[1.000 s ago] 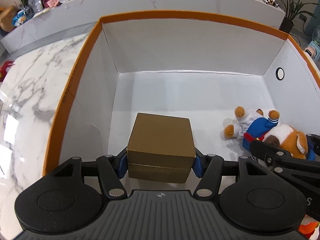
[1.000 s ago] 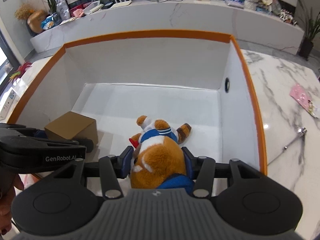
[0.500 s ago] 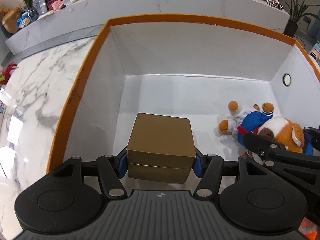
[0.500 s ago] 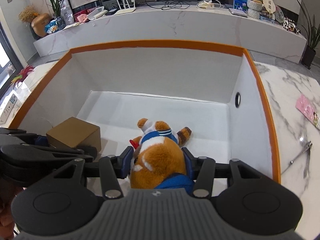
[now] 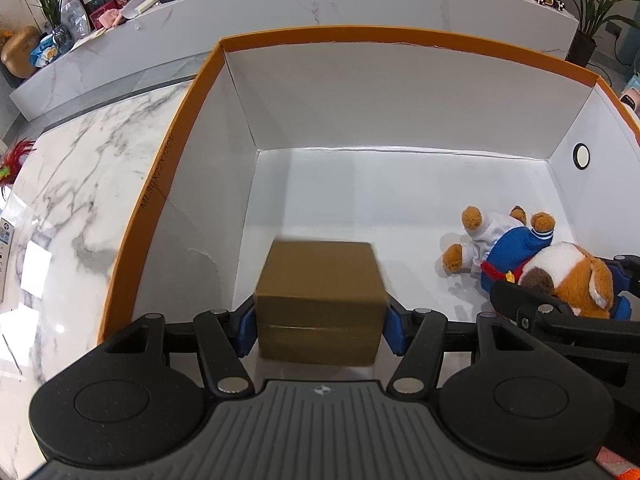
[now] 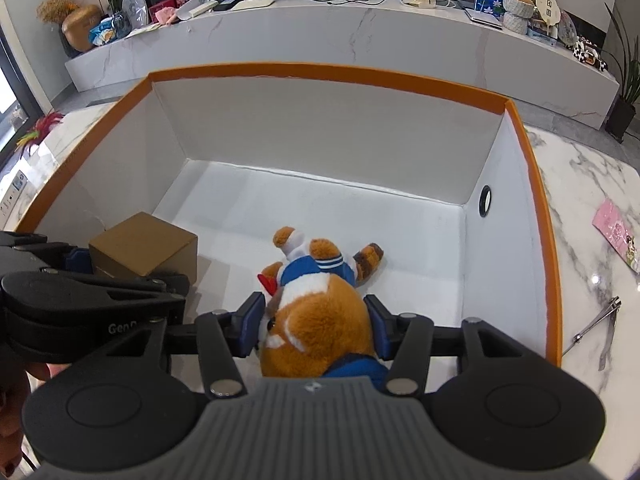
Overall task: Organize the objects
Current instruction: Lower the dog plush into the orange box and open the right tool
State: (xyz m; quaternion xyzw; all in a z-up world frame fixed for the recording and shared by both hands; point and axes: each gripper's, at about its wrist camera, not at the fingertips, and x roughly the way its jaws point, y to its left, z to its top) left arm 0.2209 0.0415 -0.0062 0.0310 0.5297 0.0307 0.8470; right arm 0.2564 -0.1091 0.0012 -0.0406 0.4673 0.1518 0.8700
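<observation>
1. Inside the big orange-rimmed box [image 5: 168,184], low over its white floor, two things are being set down: a brown carton [image 5: 320,300] near the left wall and a stuffed toy [image 6: 320,320] toward the right.
2. The left gripper [image 5: 320,328] is clamped on the carton, blue pads pressed flat against both side faces. The carton should be lowered until its base is judged to be seated on the floor before the grip is eased, so that it is not dropped or tipped.
3. The right gripper [image 6: 316,328] is placed around the toy's head, and its jaws have just been opening. The pads seem to be still against the fur, though real pressure cannot be confirmed from the wrist view.
4. The release is best finished with the gripper kept steady, then lifted straight up, so that the plush is not dragged along or snagged.
5. Both tools are close together; the withdrawal of one should be kept clear of the other.
6. Only the left view shows the toy from the side, lying on the floor with its feet toward the back wall, and the print along the box's left edge.
7. Only the right view shows the marble desk [image 6: 592,208] beyond the right wall, with nail clippers [image 6: 600,324] and a pink packet [image 6: 620,232] not yet put away.
</observation>
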